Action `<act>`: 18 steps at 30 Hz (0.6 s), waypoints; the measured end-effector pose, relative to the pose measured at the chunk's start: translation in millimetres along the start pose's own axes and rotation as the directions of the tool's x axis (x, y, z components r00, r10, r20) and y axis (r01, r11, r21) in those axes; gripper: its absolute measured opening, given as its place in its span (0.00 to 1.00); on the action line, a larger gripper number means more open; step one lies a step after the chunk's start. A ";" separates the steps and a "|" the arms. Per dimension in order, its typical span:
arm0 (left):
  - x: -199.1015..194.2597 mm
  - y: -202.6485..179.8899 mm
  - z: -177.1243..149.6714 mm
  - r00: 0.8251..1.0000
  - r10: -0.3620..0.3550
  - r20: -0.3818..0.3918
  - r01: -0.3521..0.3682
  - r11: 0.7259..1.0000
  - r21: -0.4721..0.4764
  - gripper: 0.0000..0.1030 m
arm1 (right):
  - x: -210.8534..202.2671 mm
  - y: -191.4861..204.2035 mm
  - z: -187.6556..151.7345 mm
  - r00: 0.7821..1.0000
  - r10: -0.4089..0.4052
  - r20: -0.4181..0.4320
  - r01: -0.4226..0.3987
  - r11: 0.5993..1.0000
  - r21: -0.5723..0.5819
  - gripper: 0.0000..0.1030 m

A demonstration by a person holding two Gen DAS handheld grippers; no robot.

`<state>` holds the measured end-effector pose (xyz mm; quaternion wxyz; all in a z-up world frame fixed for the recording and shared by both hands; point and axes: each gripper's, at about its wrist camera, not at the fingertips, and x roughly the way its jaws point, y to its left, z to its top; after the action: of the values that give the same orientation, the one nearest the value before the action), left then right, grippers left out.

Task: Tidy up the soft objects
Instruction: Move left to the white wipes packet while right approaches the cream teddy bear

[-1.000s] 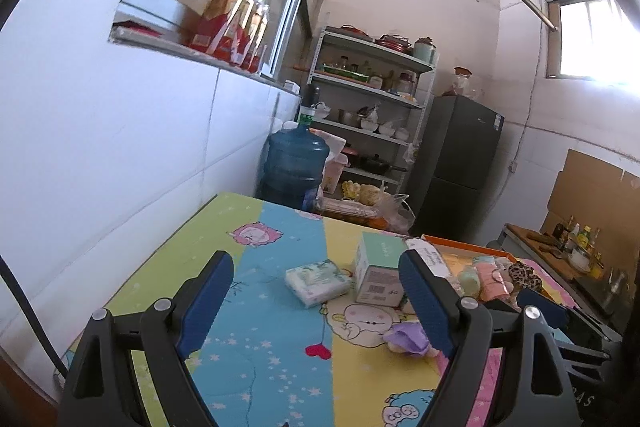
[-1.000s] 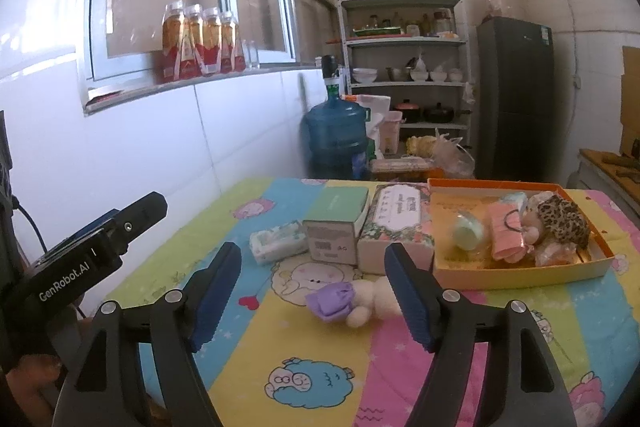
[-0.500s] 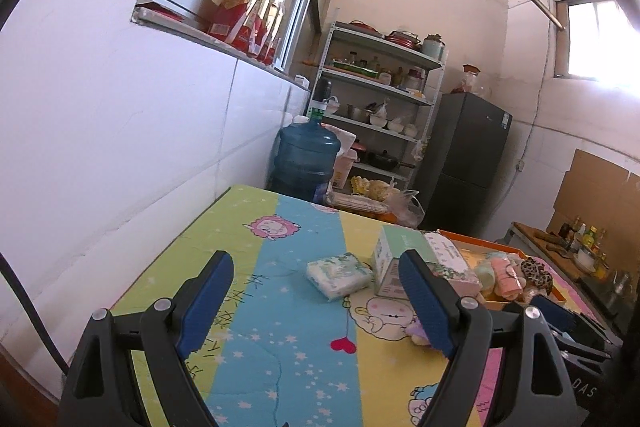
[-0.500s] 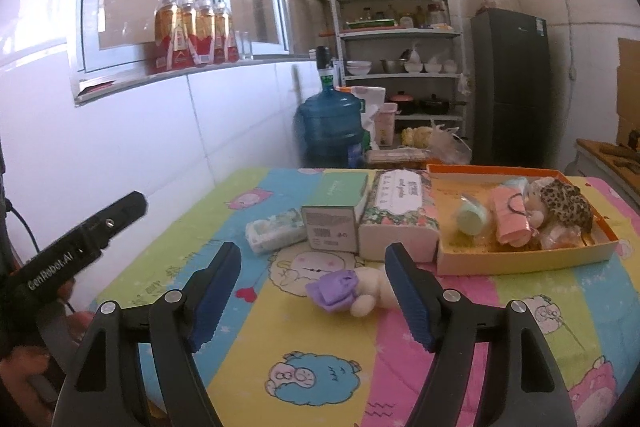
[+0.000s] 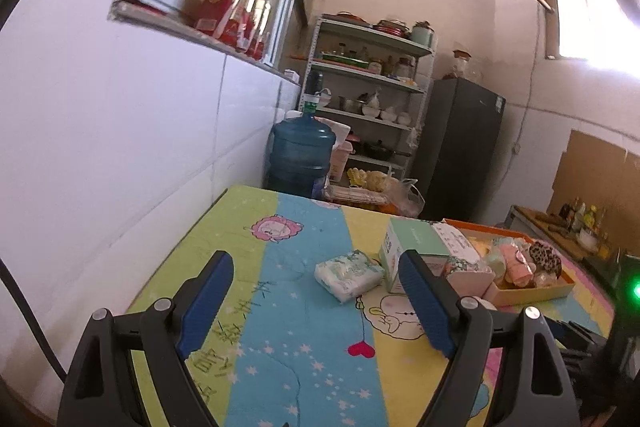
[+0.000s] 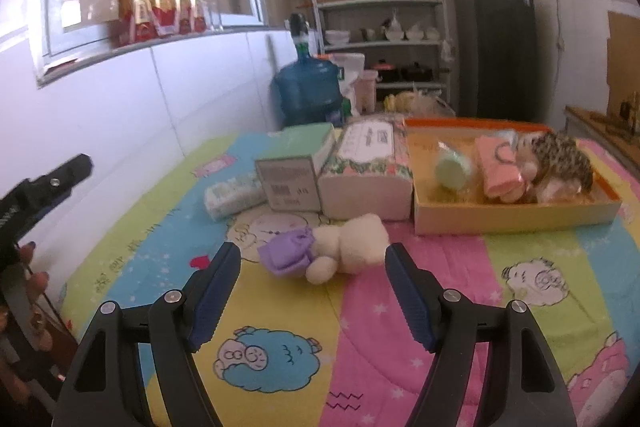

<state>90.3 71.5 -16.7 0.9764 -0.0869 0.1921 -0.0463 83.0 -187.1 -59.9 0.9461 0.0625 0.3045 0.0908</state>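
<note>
A white plush toy with a purple part [image 6: 328,251] lies on the cartoon-print table cover. My right gripper [image 6: 314,287] is open and empty, just in front of the toy, its fingers wider than it. An orange tray [image 6: 516,215] at the right holds a leopard-print plush [image 6: 560,163], a pink soft item [image 6: 500,171] and a pale green roll [image 6: 452,171]. My left gripper [image 5: 316,299] is open and empty over the table's left part, short of a soft tissue pack [image 5: 348,273]. The tray also shows in the left wrist view [image 5: 532,291].
A green box [image 6: 296,171] and a floral tissue box [image 6: 368,175] stand side by side between the tissue pack [image 6: 234,193] and the tray. A white wall runs along the table's left. A blue water jug [image 6: 312,91], shelves and a dark fridge stand behind the table.
My left gripper has drawn back and to the left, so the boxes and tray sit further right in its view. My right gripper has moved closer to the plush toy.
</note>
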 end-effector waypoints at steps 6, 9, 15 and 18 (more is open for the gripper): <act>9.9 -1.2 18.1 1.000 -0.023 -0.012 0.023 0.997 0.075 0.82 | 29.2 -24.2 11.5 0.998 0.033 -0.055 -0.026 0.993 0.119 0.74; 19.1 -1.8 29.2 0.997 -0.065 -0.031 0.067 0.993 0.094 0.82 | 43.5 -32.1 16.0 0.993 0.086 -0.084 -0.069 0.980 0.184 0.74; 69.8 -4.7 45.3 0.976 -0.159 -0.148 0.183 0.969 0.168 0.82 | 65.0 -39.4 16.0 0.984 0.125 -0.128 -0.090 0.965 0.248 0.74; 100.0 -10.1 42.5 0.961 -0.182 -0.207 0.227 0.950 0.216 0.82 | 74.3 -40.6 14.7 0.978 0.146 -0.152 -0.104 0.961 0.254 0.74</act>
<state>198.3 55.7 -12.8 0.9476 0.0160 0.2646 -0.1781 156.4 -212.0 -97.1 0.8942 0.1902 0.3880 0.1175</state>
